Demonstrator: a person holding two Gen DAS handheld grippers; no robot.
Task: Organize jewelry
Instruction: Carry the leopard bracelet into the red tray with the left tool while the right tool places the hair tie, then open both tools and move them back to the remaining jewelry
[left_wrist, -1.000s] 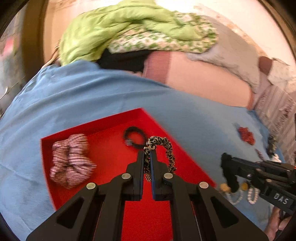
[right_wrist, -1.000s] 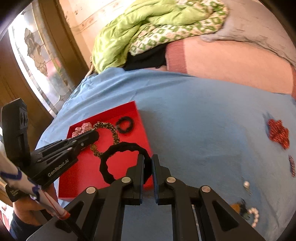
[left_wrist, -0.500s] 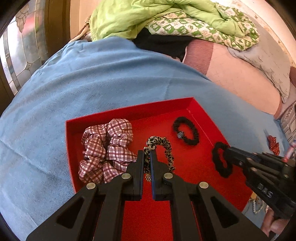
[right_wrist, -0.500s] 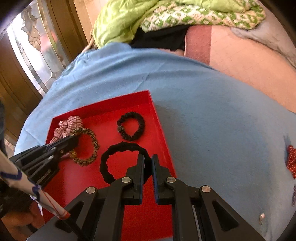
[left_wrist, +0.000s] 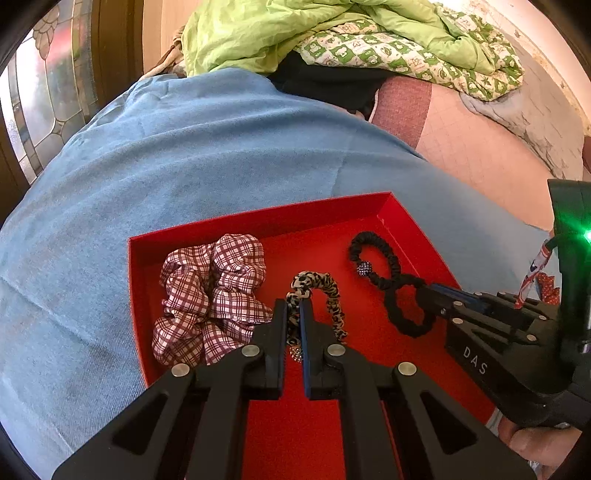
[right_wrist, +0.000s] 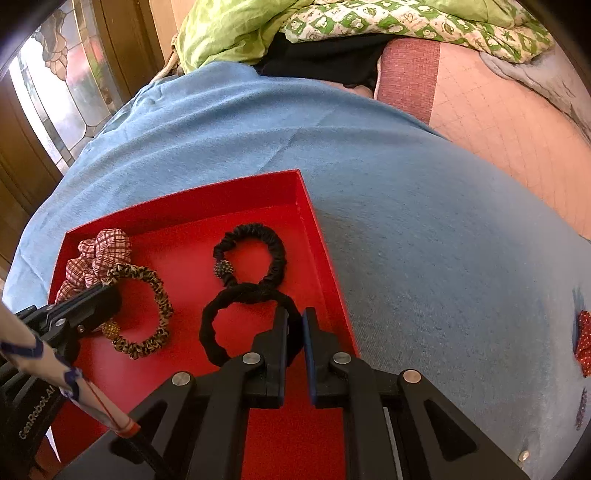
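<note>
A red tray (left_wrist: 258, 218) (right_wrist: 184, 199) lies on the blue cloth. My left gripper (left_wrist: 294, 308) is shut on a leopard-print scrunchie (left_wrist: 328, 291) (right_wrist: 155, 295) low over the tray floor. My right gripper (right_wrist: 295, 319) (left_wrist: 430, 291) is shut on a plain black hair tie (right_wrist: 218, 314) (left_wrist: 399, 317) over the tray's right part. A plaid scrunchie (left_wrist: 210, 295) (right_wrist: 99, 254) and a black scrunchie with a bead (left_wrist: 380, 254) (right_wrist: 255, 254) lie in the tray.
A blue cloth (left_wrist: 184, 155) covers the bed. Green bedding (left_wrist: 332, 33) is piled at the back. A red item (right_wrist: 583, 343) and small jewelry pieces (right_wrist: 580, 410) lie on the cloth at the right. A stained-glass window (right_wrist: 62, 85) is at the left.
Both grippers have moved forward and lower over the tray with their hair ties. The black tie now sits close against the beaded black scrunchie.
</note>
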